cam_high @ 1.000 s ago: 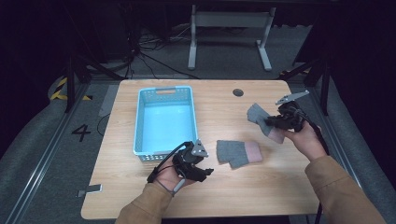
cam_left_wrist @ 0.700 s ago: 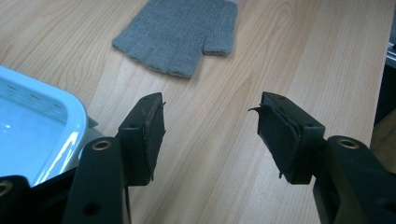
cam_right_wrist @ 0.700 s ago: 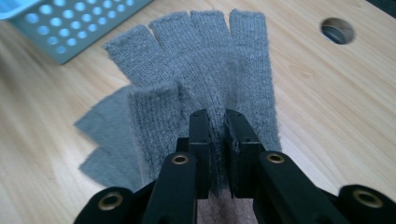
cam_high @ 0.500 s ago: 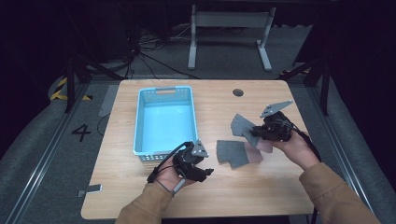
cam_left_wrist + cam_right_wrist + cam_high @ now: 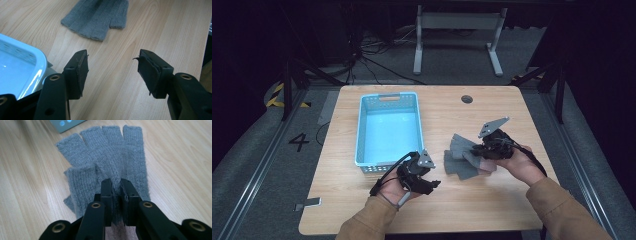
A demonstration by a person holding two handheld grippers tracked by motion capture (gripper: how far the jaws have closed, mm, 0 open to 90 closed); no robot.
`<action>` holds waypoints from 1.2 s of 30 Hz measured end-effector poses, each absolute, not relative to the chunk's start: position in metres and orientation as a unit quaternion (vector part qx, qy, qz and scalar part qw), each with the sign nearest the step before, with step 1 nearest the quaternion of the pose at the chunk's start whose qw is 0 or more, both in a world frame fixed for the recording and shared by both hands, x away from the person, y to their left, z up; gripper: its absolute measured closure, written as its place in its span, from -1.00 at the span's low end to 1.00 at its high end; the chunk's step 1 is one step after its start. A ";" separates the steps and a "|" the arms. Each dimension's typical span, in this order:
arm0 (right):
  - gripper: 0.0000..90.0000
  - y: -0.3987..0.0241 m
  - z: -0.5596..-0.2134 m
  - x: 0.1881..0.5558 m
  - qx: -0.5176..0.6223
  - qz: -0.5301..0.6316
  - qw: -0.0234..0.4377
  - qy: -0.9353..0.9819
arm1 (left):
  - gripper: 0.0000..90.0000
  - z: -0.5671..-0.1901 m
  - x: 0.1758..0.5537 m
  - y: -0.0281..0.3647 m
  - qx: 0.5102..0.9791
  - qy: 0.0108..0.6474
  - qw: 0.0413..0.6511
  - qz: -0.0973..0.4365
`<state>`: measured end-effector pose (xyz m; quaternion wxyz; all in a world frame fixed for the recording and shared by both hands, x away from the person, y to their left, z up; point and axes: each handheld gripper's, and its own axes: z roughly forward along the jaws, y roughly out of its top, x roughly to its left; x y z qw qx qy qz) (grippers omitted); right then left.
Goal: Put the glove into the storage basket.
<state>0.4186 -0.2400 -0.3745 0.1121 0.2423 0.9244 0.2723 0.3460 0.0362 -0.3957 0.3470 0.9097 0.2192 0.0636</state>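
While glove (image 5: 110, 167) gripped, basket (image 5: 388, 131) w/o contents.

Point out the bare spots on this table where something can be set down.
Free: the table's far right corner beyond the gloves, the strip left of the blue basket, and the basket's floor. Crowded: the near middle, where the left gripper, gloves and right gripper sit.

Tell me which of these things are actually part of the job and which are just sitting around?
In use:
- grey glove, pinched in the right gripper
- second grey glove lying under it
- blue basket, probably where they go
- left gripper, open and waiting

Just there:
- metal stand on the floor
- cables
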 end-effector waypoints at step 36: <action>0.49 -0.224 -0.409 0.414 0.223 0.251 0.080 0.939 | 0.37 -0.403 0.349 0.033 0.909 0.227 0.349 0.032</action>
